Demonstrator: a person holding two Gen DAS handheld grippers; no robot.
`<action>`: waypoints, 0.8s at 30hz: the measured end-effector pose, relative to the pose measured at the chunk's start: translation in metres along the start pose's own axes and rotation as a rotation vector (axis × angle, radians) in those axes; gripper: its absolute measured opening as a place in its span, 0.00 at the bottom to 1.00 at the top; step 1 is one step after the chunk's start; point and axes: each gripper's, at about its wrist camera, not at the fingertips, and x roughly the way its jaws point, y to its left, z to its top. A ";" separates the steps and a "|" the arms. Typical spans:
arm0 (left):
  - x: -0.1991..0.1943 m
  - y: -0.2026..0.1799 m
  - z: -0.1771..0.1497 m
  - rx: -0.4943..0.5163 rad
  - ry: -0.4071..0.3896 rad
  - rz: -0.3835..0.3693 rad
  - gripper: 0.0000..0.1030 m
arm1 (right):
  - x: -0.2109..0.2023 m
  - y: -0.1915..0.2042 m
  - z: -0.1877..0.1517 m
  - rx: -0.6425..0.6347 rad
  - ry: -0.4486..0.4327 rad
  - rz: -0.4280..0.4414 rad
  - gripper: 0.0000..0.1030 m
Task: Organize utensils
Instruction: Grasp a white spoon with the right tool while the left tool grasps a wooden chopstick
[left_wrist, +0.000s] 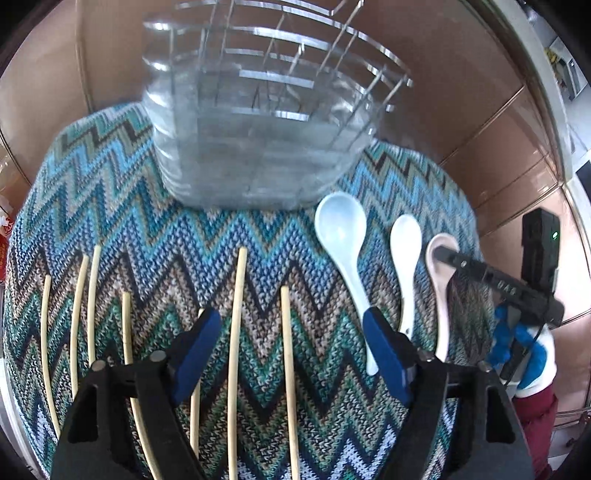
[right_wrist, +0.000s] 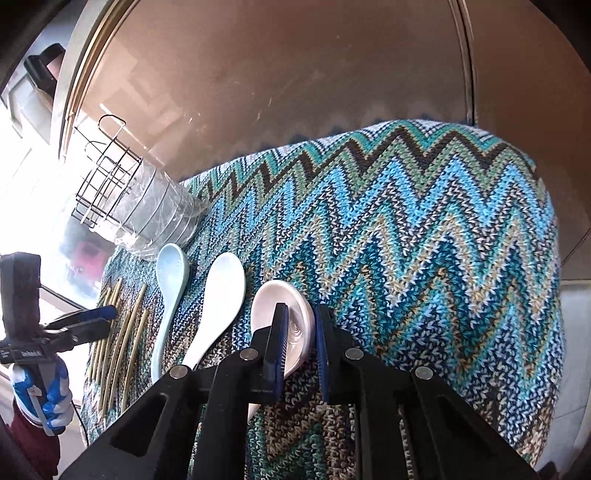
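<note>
Several bamboo chopsticks (left_wrist: 236, 332) lie on the zigzag knit mat (left_wrist: 184, 236). My left gripper (left_wrist: 291, 328) is open and empty, low over two of them. To the right lie a pale blue spoon (left_wrist: 341, 229), a white spoon (left_wrist: 406, 243) and a pink spoon (left_wrist: 441, 288). My right gripper (right_wrist: 301, 325) is shut on the bowl of the pink spoon (right_wrist: 291, 306), which still rests on the mat (right_wrist: 424, 229). The blue spoon (right_wrist: 170, 277) and white spoon (right_wrist: 221, 291) lie left of it. A clear wire-and-plastic utensil holder (left_wrist: 258, 122) stands at the mat's far side.
A brown panelled wall (left_wrist: 461, 92) stands close behind the holder. The holder also shows in the right wrist view (right_wrist: 140, 206), with a bright window area to its left. The mat's edges drop off at left and right.
</note>
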 end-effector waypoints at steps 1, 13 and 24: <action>0.004 -0.001 0.000 0.000 0.008 0.010 0.72 | 0.002 -0.001 0.002 0.004 0.002 0.015 0.15; 0.042 -0.017 -0.002 0.015 0.074 0.079 0.45 | 0.005 -0.007 0.011 0.005 0.025 0.056 0.14; 0.026 -0.015 0.014 -0.006 0.028 0.079 0.45 | 0.001 -0.013 0.015 0.019 0.019 0.074 0.15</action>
